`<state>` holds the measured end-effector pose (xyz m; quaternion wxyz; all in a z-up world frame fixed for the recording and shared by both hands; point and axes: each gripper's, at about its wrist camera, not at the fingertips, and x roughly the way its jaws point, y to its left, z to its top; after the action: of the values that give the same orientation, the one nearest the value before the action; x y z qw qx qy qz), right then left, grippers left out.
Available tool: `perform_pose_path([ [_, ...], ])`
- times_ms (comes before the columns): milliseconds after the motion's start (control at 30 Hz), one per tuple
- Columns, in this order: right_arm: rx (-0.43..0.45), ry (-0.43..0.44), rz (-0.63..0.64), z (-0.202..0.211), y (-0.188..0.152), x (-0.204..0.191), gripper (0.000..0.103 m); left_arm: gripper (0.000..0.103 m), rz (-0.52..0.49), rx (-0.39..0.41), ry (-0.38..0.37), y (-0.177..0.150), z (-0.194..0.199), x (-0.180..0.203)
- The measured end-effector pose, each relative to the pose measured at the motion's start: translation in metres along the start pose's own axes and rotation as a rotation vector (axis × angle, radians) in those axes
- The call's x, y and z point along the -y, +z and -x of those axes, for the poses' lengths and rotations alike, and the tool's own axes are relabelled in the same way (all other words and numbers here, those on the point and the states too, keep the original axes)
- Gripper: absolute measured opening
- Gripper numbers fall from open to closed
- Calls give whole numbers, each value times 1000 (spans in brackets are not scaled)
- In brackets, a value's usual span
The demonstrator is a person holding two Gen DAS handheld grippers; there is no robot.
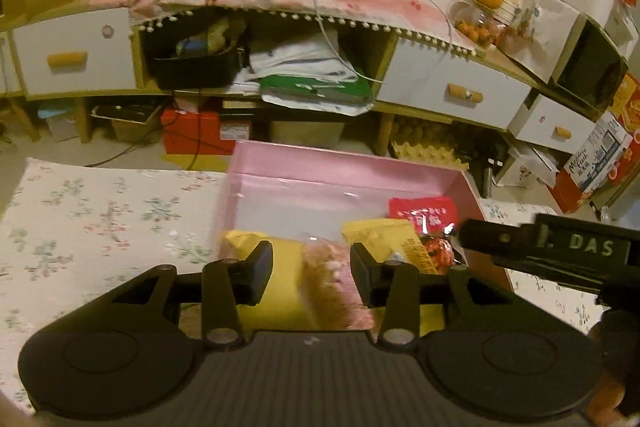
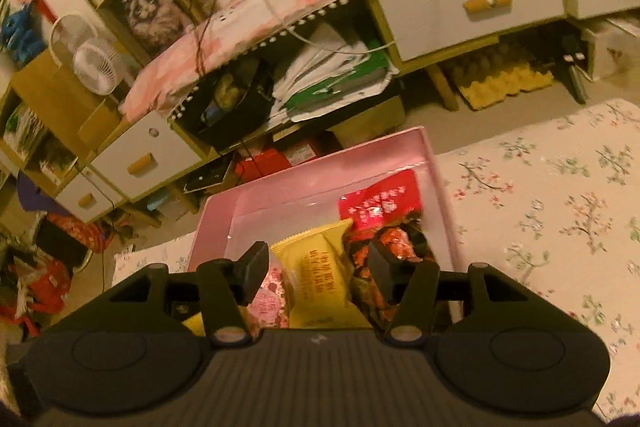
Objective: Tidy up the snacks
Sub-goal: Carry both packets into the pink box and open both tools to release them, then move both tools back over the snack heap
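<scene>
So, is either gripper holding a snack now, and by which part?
Nothing seems held. The left gripper and the right gripper both stand open above the packets in the pink box.

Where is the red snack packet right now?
The red snack packet lies inside the pink box, toward its far right corner. In the right wrist view it sits just beyond the yellow packet and the dark orange-patterned bag.

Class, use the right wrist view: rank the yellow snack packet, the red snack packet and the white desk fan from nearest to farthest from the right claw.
1. Yellow snack packet: between the fingers of the open right claw, in the pink box.
2. Red snack packet: farther back in the box, towards its right side.
3. White desk fan: far left, on the cabinet beyond the box.
</scene>
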<state>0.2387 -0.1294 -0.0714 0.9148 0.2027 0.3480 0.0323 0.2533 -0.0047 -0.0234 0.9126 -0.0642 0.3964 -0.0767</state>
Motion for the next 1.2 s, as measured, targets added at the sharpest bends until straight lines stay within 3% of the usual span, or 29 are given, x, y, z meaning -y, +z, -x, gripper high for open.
perform_pose_path([
  [267, -31, 2, 27, 33, 1, -13, 53, 55, 47, -4, 46, -7, 37, -28],
  [433, -49, 7, 34, 62, -5, -20, 53, 56, 8, -45, 96, -22, 57, -28],
  [767, -172, 8, 21, 102, -46, -7, 53, 57, 2, -58, 58, -53, 117, -25],
  [1033, -171, 30, 50, 130, -69, -5, 53, 60, 73, -65, 24, -78, 142, -38],
  [1200, -160, -42, 138, 126, -73, -4, 54, 61, 101, -108, 32, -92, 138, -48],
])
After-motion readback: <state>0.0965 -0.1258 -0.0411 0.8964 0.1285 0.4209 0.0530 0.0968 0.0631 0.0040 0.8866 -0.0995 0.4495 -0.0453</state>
